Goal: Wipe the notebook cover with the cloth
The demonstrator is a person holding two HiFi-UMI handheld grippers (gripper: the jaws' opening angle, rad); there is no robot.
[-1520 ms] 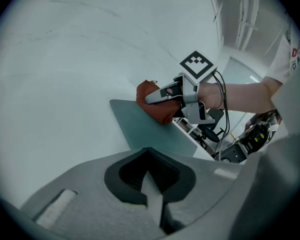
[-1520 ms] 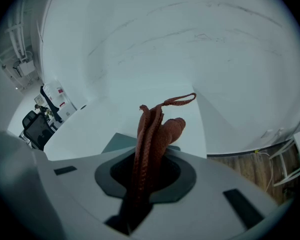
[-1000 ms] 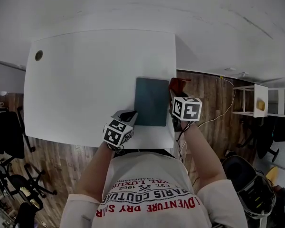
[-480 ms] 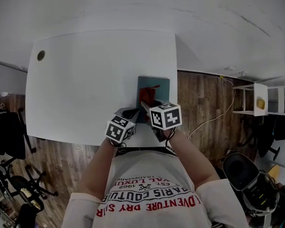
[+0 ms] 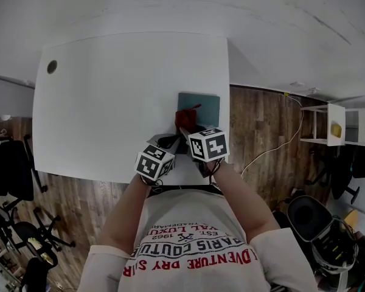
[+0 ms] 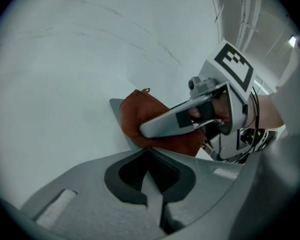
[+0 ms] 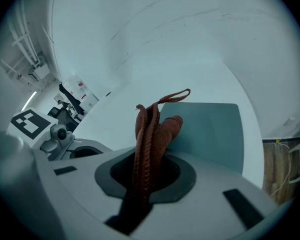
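A teal notebook lies flat near the white table's front right corner. A rust-red cloth rests on its near-left part, and my right gripper is shut on that cloth. In the right gripper view the cloth hangs bunched out of the jaws over the notebook. My left gripper is shut, its tips at the notebook's near-left corner. The left gripper view shows the cloth under the right gripper's finger, a sliver of notebook, and the closed jaws.
The notebook lies close to the table's right edge, beyond which is wooden floor with a cable. A small round hole sits at the table's far left. A white shelf unit stands at the right.
My right gripper has carried the cloth from the notebook's right edge leftwards onto the cover, now near its left side. The left gripper has stayed at the near-left corner.
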